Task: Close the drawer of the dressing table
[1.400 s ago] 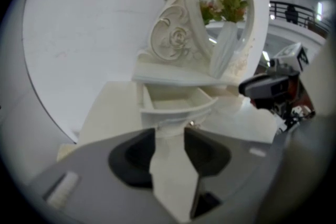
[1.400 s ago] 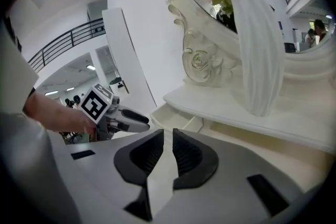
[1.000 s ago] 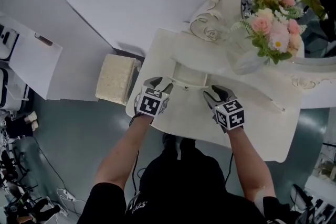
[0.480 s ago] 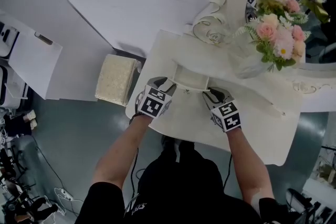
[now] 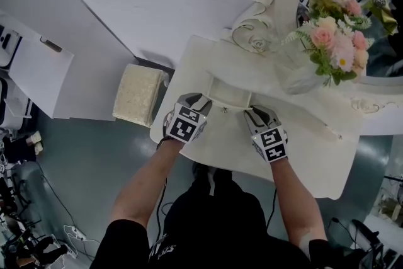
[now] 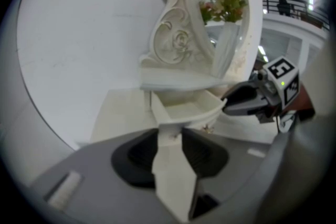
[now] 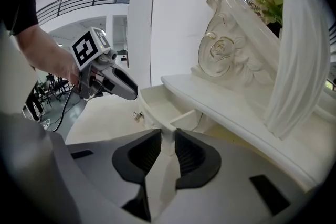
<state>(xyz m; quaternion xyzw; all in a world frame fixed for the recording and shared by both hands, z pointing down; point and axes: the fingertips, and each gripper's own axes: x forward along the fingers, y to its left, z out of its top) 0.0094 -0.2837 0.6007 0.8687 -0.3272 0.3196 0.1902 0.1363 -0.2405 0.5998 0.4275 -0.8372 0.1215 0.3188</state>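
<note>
Cream-white drawer (image 5: 227,95) stands pulled out from under the low shelf (image 7: 210,93) of the table (image 5: 308,138), tray open upward, front facing the person. The left gripper (image 5: 192,100) clasps the front's left corner and the right gripper (image 5: 258,114) clasps the right corner. Both sets of jaws have just been closing, and the drawer's wall is pinched between the pads. Both hands are equally near. The drawer's slide line runs straight away from the grippers toward the mirror (image 5: 384,50), so the push likely goes that way.

drawer (image 5: 225,92) btw left claw (image 5: 198,99), right claw (image 5: 256,111); vase (image 5: 301,80) behind right.
</note>
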